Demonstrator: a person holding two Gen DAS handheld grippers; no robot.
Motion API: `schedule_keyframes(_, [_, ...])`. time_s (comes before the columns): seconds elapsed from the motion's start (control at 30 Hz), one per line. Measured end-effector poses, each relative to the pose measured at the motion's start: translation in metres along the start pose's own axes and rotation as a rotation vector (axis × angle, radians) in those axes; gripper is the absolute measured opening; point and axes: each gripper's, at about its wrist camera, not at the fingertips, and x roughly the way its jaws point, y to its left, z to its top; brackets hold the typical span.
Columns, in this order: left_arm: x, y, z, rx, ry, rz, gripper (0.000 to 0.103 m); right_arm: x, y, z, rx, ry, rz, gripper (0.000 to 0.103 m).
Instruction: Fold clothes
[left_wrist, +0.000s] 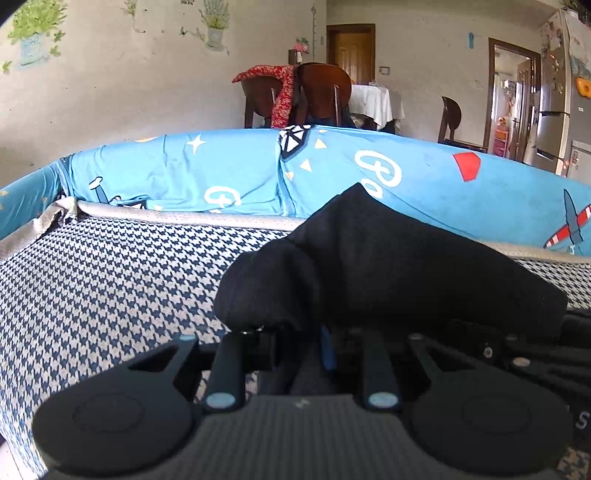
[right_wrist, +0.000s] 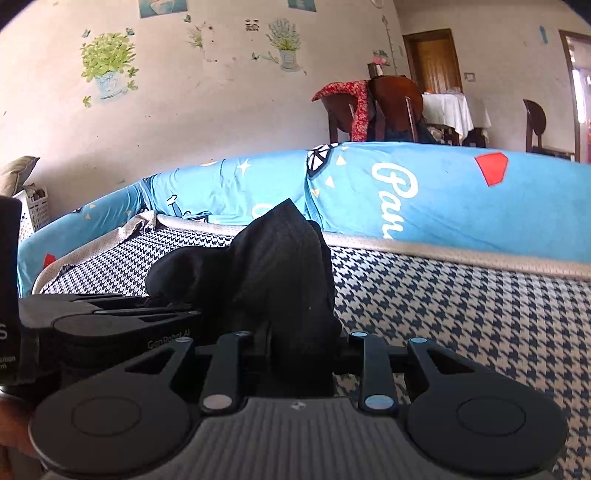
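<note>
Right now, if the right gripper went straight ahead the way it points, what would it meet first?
The black garment, bunched right at the right gripper; its fingers are hidden under the cloth. Beyond it, probably the blue sofa back, though depth is unclear.

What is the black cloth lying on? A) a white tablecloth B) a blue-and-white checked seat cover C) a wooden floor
B: the crumpled black cloth lies on the blue-and-white houndstooth seat cover, in front of the light blue cartoon-print backrest.
</note>
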Motion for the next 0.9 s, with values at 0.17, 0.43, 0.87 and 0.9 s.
schedule_keyframes(0.17, [0.007,0.004,0.004,-0.033,0.007,-0.002,0.021,0.006,-0.001,0.004,-0.026,0.003,0.0,0.028])
schedule_keyframes(0.43, [0.019,0.002,0.011,-0.048,0.004,0.014,0.021,0.017,-0.007,0.011,-0.019,-0.004,0.007,0.028])
schedule_keyframes(0.87, [0.039,0.005,0.02,-0.046,0.004,0.048,0.021,0.041,-0.013,0.02,0.011,-0.004,0.027,0.028])
schedule_keyframes(0.9, [0.04,0.006,0.021,-0.046,0.004,0.049,0.021,0.042,-0.013,0.02,0.013,-0.003,0.027,0.028])
